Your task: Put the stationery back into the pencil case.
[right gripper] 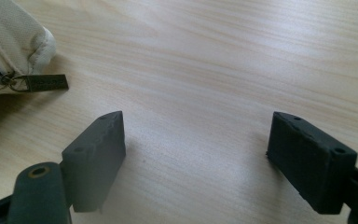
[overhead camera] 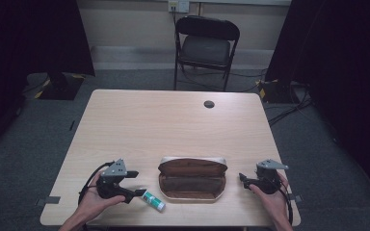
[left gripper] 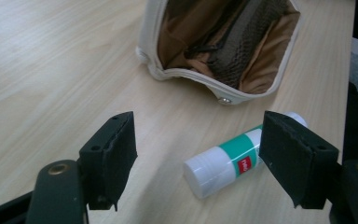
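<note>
An open cream pencil case (overhead camera: 192,179) with a brown lining lies near the table's front edge; in the left gripper view the pencil case (left gripper: 223,46) gapes toward the camera. A white glue stick with a green band (overhead camera: 153,200) lies flat just left of it. My left gripper (overhead camera: 134,187) is open, and the glue stick (left gripper: 235,158) rests on the wood between and just beyond its jaws, untouched. My right gripper (overhead camera: 242,179) is open to the right of the case, with bare table between its jaws (right gripper: 196,154). The case's zip pull (right gripper: 46,82) lies at upper left there.
The wooden table (overhead camera: 173,125) has a round cable hole (overhead camera: 209,104) near its far edge. A black folding chair (overhead camera: 204,45) stands behind the table. Dark curtains hang at both sides, and cables run on the floor at right.
</note>
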`<state>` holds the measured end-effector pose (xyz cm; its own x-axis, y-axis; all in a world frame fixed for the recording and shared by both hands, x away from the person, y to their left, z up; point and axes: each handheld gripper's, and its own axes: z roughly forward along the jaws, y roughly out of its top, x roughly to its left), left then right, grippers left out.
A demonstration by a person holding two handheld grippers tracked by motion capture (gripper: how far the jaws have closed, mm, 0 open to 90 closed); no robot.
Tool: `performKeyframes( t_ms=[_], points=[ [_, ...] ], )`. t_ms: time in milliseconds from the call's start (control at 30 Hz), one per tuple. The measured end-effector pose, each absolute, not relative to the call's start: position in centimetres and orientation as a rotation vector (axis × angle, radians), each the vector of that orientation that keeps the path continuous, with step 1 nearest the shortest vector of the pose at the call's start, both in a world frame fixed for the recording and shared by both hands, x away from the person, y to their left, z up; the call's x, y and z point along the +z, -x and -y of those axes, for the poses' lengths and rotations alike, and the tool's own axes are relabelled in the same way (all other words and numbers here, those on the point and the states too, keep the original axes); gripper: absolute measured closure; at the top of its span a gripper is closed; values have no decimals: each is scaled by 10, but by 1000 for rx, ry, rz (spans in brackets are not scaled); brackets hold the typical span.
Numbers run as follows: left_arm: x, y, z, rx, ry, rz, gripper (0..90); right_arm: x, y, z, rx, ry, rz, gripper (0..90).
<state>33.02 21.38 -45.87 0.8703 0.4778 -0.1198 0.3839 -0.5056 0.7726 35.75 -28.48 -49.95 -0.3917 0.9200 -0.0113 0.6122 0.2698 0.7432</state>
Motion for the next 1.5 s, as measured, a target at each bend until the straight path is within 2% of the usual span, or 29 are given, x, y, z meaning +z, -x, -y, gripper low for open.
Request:
performKeyframes(
  t_ms=[267, 600, 767, 967, 1167, 1367, 1500],
  points=[
    [-463, -324, -202, 62, -2210, -540, 326, -500, -360, 284, 920, -1391, -2093, 168],
    [-468, -324, -185, 10, -2259, -461, 327, -500, -362, 284, 925, -1390, -2102, 167],
    [-472, -322, -173, 11, -2348, -398, 398, -500, -364, 284, 926, -1381, -2106, 167],
    [-473, -321, -173, 15, -2352, -376, 483, -500, -365, 284, 930, -1382, -2109, 167],
    [-476, -319, -166, -6, -2410, -330, 474, -500, -365, 284, 930, -1378, -2111, 169],
    [-478, -319, -163, -53, -2396, -305, 548, -500, -365, 284, 929, -1376, -2110, 171],
    [-479, -317, -159, -55, -2443, -279, 560, -500, -365, 284, 932, -1370, -2118, 171]
  ],
)
